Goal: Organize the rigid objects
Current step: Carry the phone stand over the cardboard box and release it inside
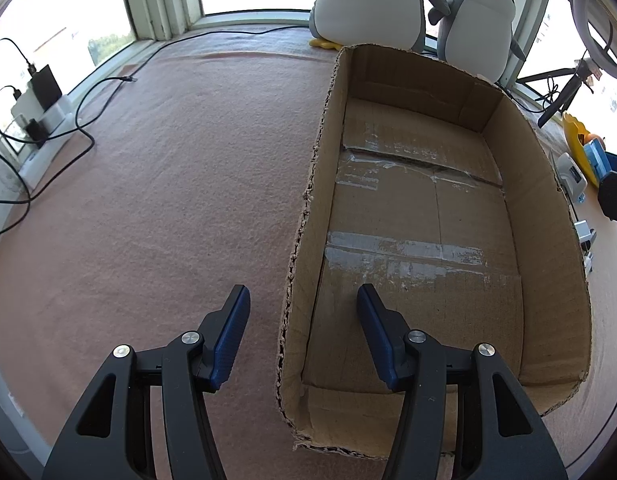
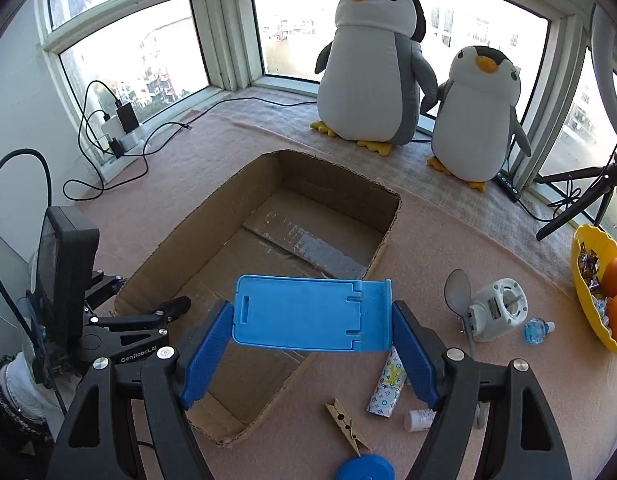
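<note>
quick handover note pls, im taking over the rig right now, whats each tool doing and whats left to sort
Right tool: shut on the blue phone stand, held above the near part of the cardboard box.
Left tool: open, holding nothing, straddling the box's left wall.
Done: nothing lies in the box yet.
Left: drop the stand in, then the spoon, white round device, clothespin, patterned tube, small white bottle, little blue bottle and blue round lid, all on the mat right of the box.

Black tongs (image 1: 302, 300), ribbed blue pads (image 2: 206, 354), silver screws.
</note>
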A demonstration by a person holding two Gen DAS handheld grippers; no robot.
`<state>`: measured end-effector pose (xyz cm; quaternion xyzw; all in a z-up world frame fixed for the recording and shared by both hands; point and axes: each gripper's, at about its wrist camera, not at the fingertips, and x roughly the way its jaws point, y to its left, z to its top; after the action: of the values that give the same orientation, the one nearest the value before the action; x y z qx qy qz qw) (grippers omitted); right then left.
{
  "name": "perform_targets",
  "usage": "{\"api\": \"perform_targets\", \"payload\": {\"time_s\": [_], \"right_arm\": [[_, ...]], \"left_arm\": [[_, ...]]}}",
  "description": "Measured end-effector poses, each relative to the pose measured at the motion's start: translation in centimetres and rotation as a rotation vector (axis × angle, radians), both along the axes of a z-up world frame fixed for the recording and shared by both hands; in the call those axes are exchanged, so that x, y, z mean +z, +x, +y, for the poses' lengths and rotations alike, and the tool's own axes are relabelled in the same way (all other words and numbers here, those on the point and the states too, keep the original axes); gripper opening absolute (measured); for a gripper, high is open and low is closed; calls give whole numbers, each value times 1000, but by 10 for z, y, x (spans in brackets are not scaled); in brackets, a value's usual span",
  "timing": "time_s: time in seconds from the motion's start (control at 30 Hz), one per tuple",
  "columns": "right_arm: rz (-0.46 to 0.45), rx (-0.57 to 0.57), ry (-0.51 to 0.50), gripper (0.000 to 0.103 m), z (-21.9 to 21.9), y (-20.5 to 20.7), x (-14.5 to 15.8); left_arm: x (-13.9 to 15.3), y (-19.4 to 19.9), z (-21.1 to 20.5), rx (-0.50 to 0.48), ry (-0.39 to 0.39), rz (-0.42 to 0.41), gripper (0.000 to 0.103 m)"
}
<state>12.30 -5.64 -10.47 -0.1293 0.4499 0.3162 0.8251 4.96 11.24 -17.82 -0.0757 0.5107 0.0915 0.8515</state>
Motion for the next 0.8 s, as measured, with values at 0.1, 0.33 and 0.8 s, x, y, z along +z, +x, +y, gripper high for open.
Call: {"api": "perform_targets", "payload": {"time_s": [0.1,0.33,0.8], "right_arm": [[20,13,-11,75,23,11,-11],[56,47,-88,75,62,25,-42],[128,29,-70,76,64,35,-55]], "left_arm": [[0,-1,0,1,-3,-2,55],[0,-1,1,4,-13,-5,55],[-1,-2,3,8,-19,-4,55]]}}
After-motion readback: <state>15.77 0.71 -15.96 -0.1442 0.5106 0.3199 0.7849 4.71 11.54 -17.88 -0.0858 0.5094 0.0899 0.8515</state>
